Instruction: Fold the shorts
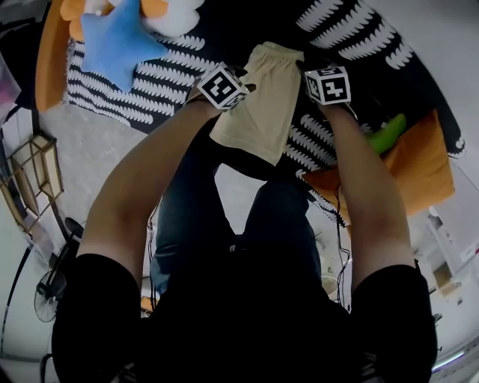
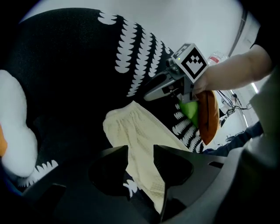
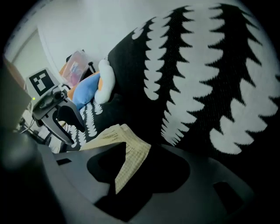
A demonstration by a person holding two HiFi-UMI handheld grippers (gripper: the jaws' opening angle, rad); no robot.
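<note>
1. Shorts (image 1: 263,101) lie flat on a big black rug (image 1: 142,86) with white leaf-shaped rows.
2. They are beige waffle-textured cloth, a long strip with a gathered waistband.
3. Left gripper (image 2: 140,153): jaws apart, the shorts' edge between them.
4. Right gripper (image 3: 138,145): jaws apart around the ribbed waistband corner.

A black cloth with white leaf-shaped marks (image 1: 179,82) covers the surface that carries everything. The beige shorts (image 1: 263,101) lie flat on it, folded into a narrow strip. Up and to the left of the shorts rest a blue star-shaped cushion (image 1: 116,41) and a white plush (image 1: 176,19), touching each other. Right of the shorts, at the cloth's edge, lies an orange cushion (image 1: 419,168) with a green thing (image 1: 385,133) at its upper edge.
</note>
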